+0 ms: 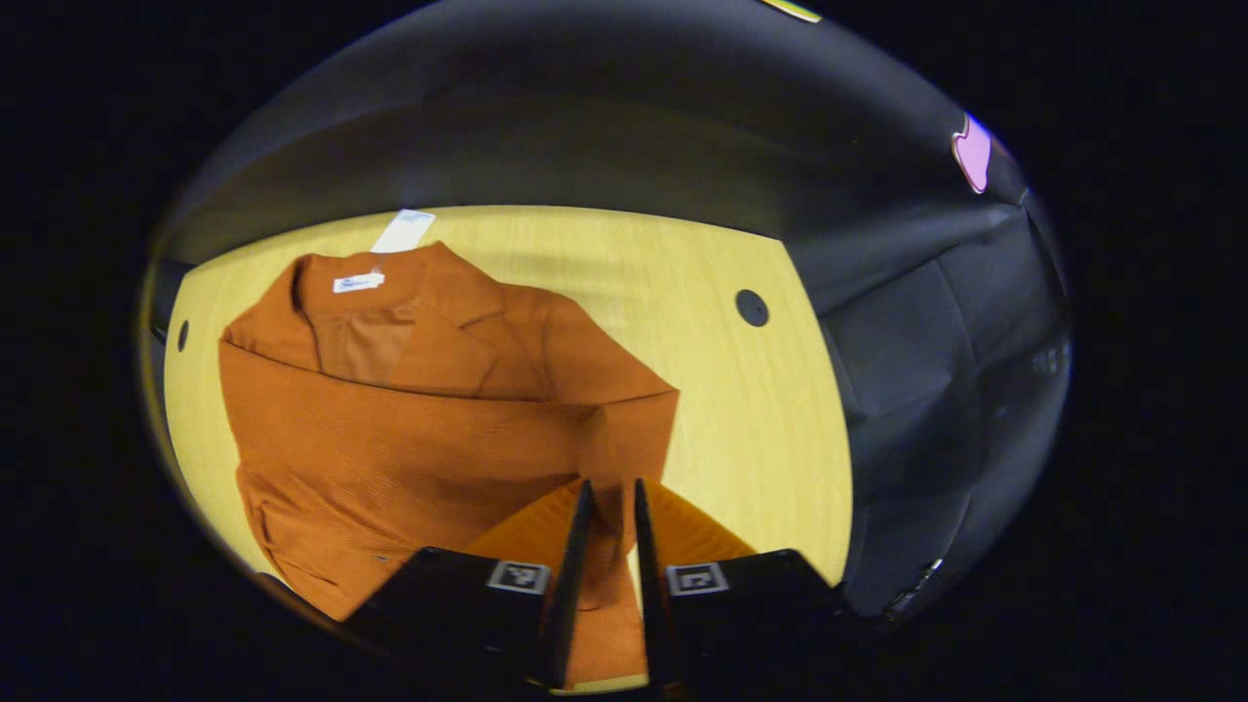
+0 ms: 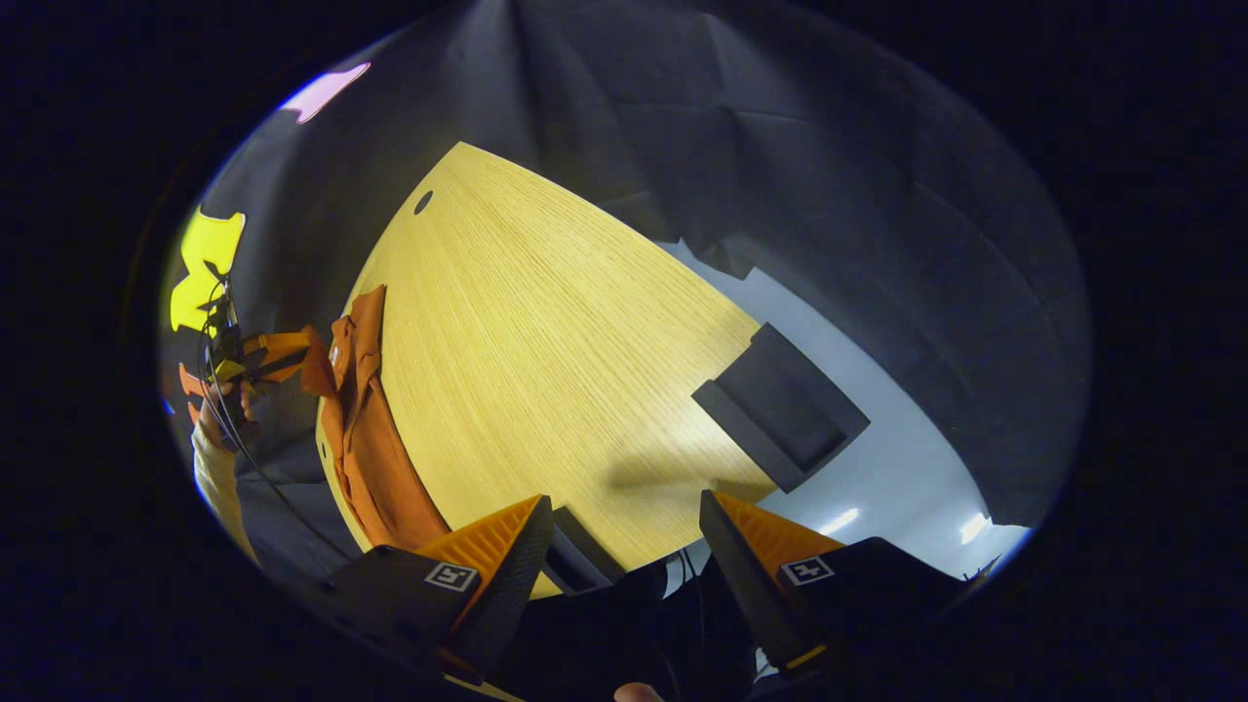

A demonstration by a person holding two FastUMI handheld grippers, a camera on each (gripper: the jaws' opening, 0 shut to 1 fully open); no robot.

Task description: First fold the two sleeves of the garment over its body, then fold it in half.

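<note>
Closely set, the two fingers of the left tool (image 1: 612, 502) are seen with only a narrow gap between them, and a strip of orange cloth from the garment (image 1: 429, 419) runs through that gap; the fingers appear clamped on this cloth, which seems to be a sleeve end or an edge of the garment, though which of the two cannot be told. Ahead of and to the left of this tool the rest of the garment is spread on the desk (image 1: 741, 409), collar farthest away, with a white label (image 1: 358, 283) inside the collar and a white tag (image 1: 402, 231) lying just beyond it. One sleeve is laid across the body as a broad band running from the left toward the tool. A dark round hole (image 1: 752, 308) is seen in the desk, ahead and to the right of the tool, apart from the garment.

The fingers of the right tool (image 2: 624, 531) are held well apart, with nothing between them and nothing touched; the desk edge lies just ahead of them. Far off to its left, the garment is seen hanging over the desk edge, with the other tool gripping its cloth, held by a hand (image 2: 234, 400) in a pale sleeve
</note>
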